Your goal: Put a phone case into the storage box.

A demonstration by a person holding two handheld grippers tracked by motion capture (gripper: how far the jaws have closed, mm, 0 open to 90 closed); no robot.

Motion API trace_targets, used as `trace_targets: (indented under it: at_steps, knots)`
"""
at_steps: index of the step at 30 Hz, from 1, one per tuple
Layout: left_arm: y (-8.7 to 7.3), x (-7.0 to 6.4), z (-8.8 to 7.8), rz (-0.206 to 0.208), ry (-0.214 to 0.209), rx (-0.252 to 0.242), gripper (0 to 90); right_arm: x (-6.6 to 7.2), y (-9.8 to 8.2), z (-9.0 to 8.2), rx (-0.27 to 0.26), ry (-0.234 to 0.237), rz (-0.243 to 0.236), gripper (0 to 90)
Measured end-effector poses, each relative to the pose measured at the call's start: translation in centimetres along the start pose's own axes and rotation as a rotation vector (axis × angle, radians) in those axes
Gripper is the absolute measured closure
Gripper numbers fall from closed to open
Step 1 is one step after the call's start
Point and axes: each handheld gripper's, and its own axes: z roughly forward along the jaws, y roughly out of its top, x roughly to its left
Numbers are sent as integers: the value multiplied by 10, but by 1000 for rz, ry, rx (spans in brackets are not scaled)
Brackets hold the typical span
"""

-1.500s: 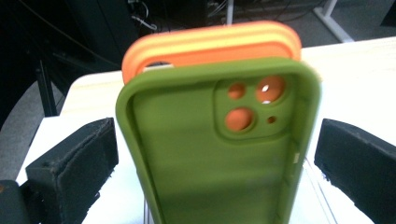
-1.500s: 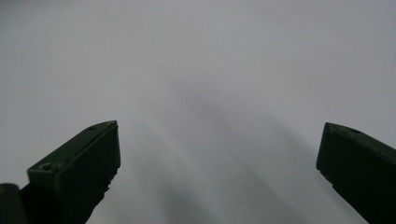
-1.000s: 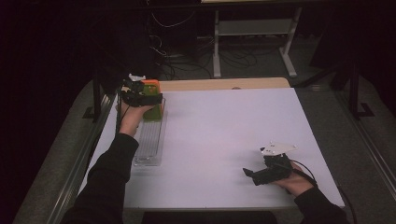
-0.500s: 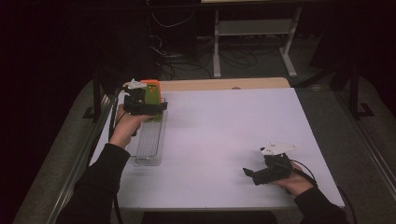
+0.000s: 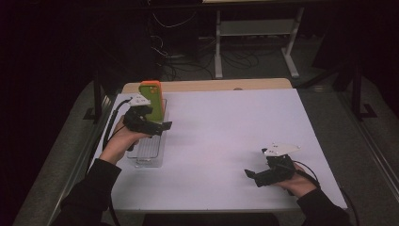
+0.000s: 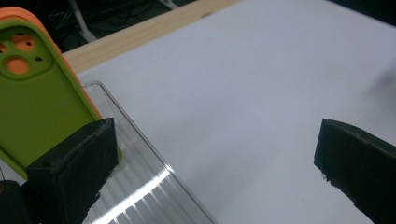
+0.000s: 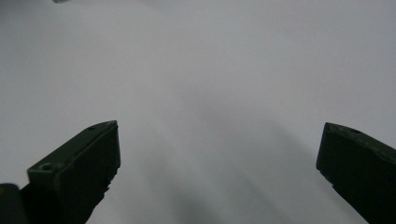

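A green phone case point(image 5: 151, 96) point(image 6: 42, 102) with an orange case point(image 6: 70, 70) close behind it stands on end at the far end of a clear ribbed tray point(image 5: 149, 150) point(image 6: 140, 186). My left gripper point(image 5: 162, 126) point(image 6: 219, 154) hovers over the tray just in front of the cases, open wide, nothing between its fingers. In the left gripper view its left finger point(image 6: 70, 163) overlaps the green case's lower edge; I cannot tell if they touch. My right gripper point(image 5: 249, 175) point(image 7: 219, 154) rests low at the table's front right, open over bare white surface.
The white table top point(image 5: 226, 127) spreads between the two hands. A wooden strip point(image 5: 211, 85) runs along its far edge. Beyond it, in the dark, stand a white rack point(image 5: 254, 33) and loose cables. A black post point(image 5: 96, 94) rises left of the tray.
The left gripper has drawn back toward the person from the tray's far end, uncovering the cases, which now stand upright. The right gripper has stayed put.
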Motion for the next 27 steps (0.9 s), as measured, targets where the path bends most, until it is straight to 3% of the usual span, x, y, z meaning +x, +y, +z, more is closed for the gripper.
trace_targets:
  at_steps: [12,27]
  knots:
    - [-32,-19,-19,60,-93,0,0,1,5,-6,-28,17,-4,0]
    - [-65,-36,-26,102,-125,-3,0,1,15,-14,-55,28,-10,0]
